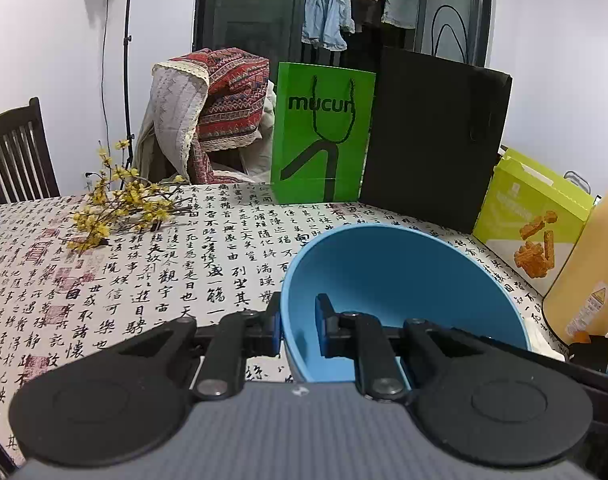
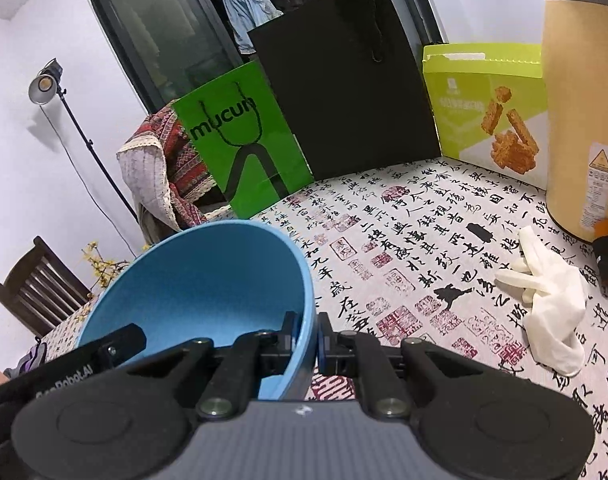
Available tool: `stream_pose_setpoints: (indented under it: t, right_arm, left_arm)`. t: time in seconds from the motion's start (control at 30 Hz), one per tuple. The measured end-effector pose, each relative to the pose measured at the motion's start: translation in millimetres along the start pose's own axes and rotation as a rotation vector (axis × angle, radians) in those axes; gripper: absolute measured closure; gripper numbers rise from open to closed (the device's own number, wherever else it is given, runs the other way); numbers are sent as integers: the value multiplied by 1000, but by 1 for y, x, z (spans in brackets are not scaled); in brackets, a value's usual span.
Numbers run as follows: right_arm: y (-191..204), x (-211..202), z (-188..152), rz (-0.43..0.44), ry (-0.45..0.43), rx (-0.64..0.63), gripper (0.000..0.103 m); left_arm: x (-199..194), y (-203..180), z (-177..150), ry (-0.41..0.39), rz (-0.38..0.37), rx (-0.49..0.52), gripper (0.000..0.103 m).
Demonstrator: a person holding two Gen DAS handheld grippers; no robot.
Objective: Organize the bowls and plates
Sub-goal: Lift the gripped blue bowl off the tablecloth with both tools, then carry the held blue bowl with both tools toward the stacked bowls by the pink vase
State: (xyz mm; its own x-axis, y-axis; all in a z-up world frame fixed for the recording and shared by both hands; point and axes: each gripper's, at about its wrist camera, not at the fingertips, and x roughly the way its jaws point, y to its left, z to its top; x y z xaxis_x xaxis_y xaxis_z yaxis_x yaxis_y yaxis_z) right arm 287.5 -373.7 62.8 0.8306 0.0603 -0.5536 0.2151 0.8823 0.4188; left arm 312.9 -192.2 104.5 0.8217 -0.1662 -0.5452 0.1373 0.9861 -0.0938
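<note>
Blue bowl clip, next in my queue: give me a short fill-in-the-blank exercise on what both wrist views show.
1. Both the left gripper and the right gripper are shut on the rim of the ____ bowl.
2. The bag printed "mucun" is ____ in colour.
3. Next to it stands a taller ____ bag.
4. On the tablecloth at the right lies a crumpled white ____.

Missing words: blue; green; black; glove

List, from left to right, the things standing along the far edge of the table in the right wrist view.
Green bag → black bag → snack box → tall yellow container.
</note>
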Motion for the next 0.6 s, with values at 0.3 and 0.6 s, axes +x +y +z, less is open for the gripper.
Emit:
stream_pose_setpoints:
  t: [0.3,0.6]
  right_arm:
    - [9,-12,-10,18,-13,-7,94]
    - [25,-31,-23,29,-47,-35,94]
  left_arm:
    - [-17,11,-9,-16,6,-7,86]
    - [-36,26,-16,-36,13,-29,86]
